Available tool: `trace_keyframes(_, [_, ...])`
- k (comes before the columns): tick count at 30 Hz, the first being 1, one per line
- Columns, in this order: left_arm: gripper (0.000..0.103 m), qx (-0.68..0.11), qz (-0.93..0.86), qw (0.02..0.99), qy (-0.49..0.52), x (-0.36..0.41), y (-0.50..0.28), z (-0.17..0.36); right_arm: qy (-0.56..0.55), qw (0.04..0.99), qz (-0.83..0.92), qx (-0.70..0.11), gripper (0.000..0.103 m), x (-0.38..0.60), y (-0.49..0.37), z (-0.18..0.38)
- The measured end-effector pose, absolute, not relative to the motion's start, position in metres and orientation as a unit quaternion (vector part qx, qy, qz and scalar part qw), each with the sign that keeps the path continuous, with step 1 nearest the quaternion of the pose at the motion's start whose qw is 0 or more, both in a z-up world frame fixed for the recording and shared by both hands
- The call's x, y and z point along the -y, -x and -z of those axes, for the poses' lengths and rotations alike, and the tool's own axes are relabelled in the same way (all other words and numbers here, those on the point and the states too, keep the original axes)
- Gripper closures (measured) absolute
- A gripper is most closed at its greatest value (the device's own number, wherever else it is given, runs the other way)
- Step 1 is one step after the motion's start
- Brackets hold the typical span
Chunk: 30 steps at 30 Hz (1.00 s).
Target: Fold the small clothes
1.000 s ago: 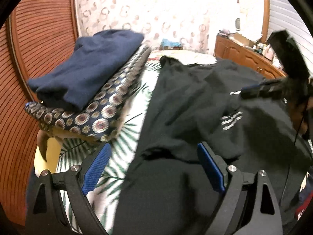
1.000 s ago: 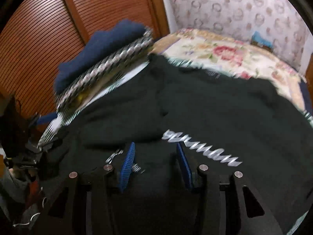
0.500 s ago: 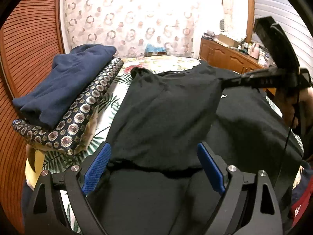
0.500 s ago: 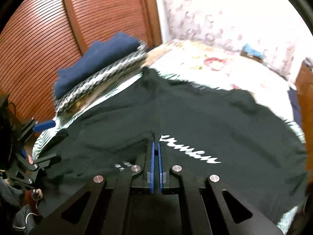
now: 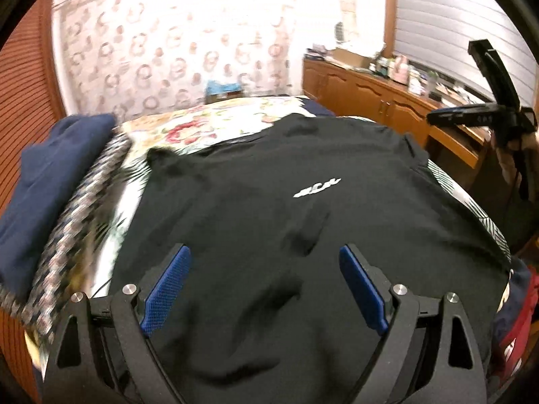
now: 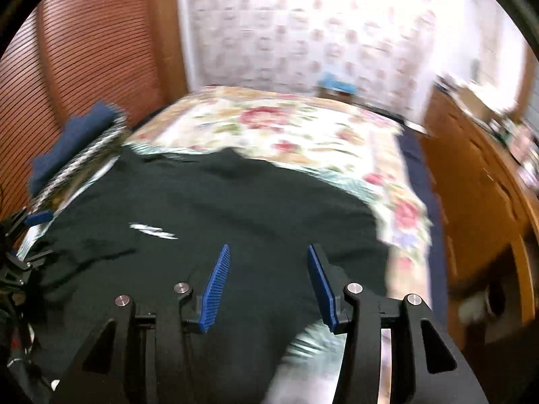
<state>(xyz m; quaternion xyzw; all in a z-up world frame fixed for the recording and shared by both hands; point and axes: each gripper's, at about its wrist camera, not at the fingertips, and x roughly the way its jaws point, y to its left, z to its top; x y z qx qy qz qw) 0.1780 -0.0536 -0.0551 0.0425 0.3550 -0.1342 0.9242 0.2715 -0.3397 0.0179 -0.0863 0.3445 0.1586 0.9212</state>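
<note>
Shirt lies flat on the bed just beyond both empty claws: left claw wide, right claw half-open after just opening.

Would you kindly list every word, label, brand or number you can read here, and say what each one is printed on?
None can be read with certainty.
White script logo on the black shirt: a short slanted word, too blurred to read in either view.
Pale marking on the side of the right gripper, seen from the left wrist: too small to read.
Items on the wooden cabinet: labels too small.
</note>
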Motion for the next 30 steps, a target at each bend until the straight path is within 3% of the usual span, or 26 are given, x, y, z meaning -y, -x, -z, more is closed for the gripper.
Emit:
trace_keyframes(11, [0.013, -0.418, 0.175, 0.889, -0.066, 0.116, -0.221, 0.090, -0.012, 0.904, -0.102, -0.414, 0.053, 0.411, -0.306, 0.044])
trace_keyframes(18, [0.012, -0.432, 0.168, 0.883, -0.080, 0.126, -0.223, 0.100, -0.079, 0.895, -0.119, -0.423, 0.053, 0.437, -0.336, 0.051])
trace_keyframes(22, [0.006, -0.435, 0.171, 0.880, -0.081, 0.124, -0.222, 0.101, -0.099, 0.894, -0.125, -0.419, 0.054, 0.447, -0.349, 0.060])
trace_keyframes(23, [0.000, -0.438, 0.171, 0.878, -0.083, 0.125, -0.222, 0.102, -0.099, 0.894, -0.125, -0.418, 0.056, 0.448, -0.349, 0.060])
trace_keyframes(26, [0.000, -0.440, 0.170, 0.878, -0.082, 0.125, -0.221, 0.103, -0.094, 0.898, -0.137, -0.407, 0.089, 0.441, -0.352, 0.067])
trace_keyframes(30, [0.000, -0.440, 0.171, 0.878, -0.083, 0.125, -0.223, 0.103, -0.013, 0.916, -0.101, -0.387, 0.095, 0.422, -0.346, 0.060])
